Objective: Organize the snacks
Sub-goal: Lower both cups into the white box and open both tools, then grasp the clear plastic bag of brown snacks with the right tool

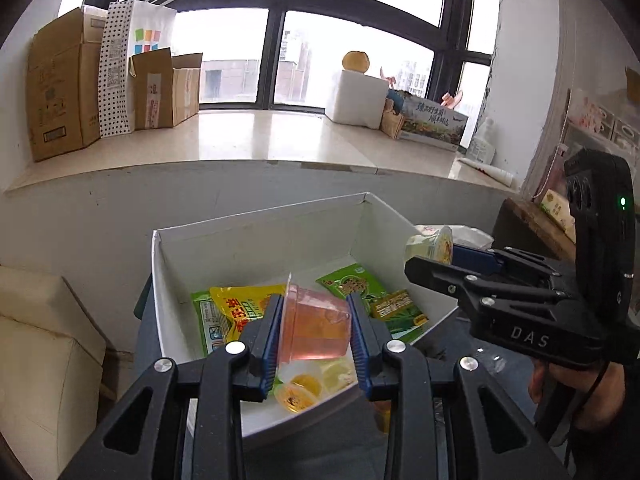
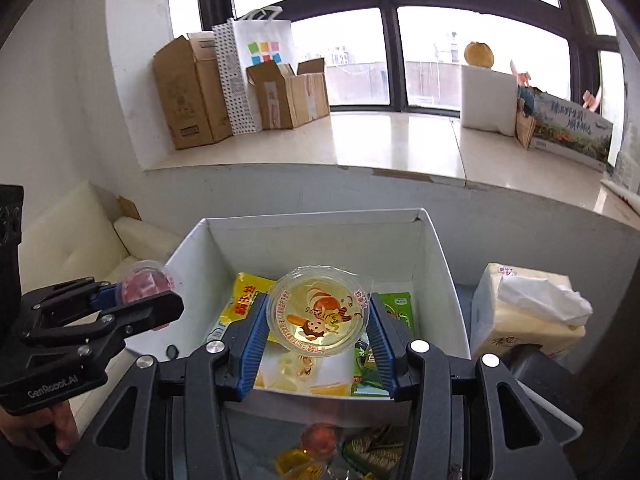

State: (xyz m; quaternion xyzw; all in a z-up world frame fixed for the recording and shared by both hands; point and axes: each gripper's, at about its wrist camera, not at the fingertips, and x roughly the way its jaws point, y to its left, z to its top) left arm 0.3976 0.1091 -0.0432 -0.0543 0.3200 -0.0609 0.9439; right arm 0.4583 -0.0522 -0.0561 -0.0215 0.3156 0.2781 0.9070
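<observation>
My left gripper (image 1: 316, 332) is shut on a pink jelly cup (image 1: 316, 326), held on its side above the white box (image 1: 256, 236). In the right wrist view that same gripper (image 2: 148, 300) hangs at the left with the pink cup (image 2: 142, 282) between its pads. My right gripper (image 2: 318, 320) is shut on a yellow jelly cup (image 2: 320, 310), its cartoon lid facing the camera, over the box (image 2: 440, 264). From the left wrist view the right gripper (image 1: 434, 258) holds the yellow cup (image 1: 430, 244) at the box's right wall. Inside lie yellow (image 1: 240, 308) and green packets (image 1: 352, 284) and small jelly cups (image 1: 298, 394).
A tissue pack (image 2: 528, 312) stands right of the box. Loose jelly cups and a green packet (image 2: 372, 452) lie on the dark surface below the right gripper. Cream cushions (image 1: 36, 344) sit at the left. Cardboard boxes (image 1: 60, 88) and a white foam block (image 1: 356, 98) rest on the windowsill.
</observation>
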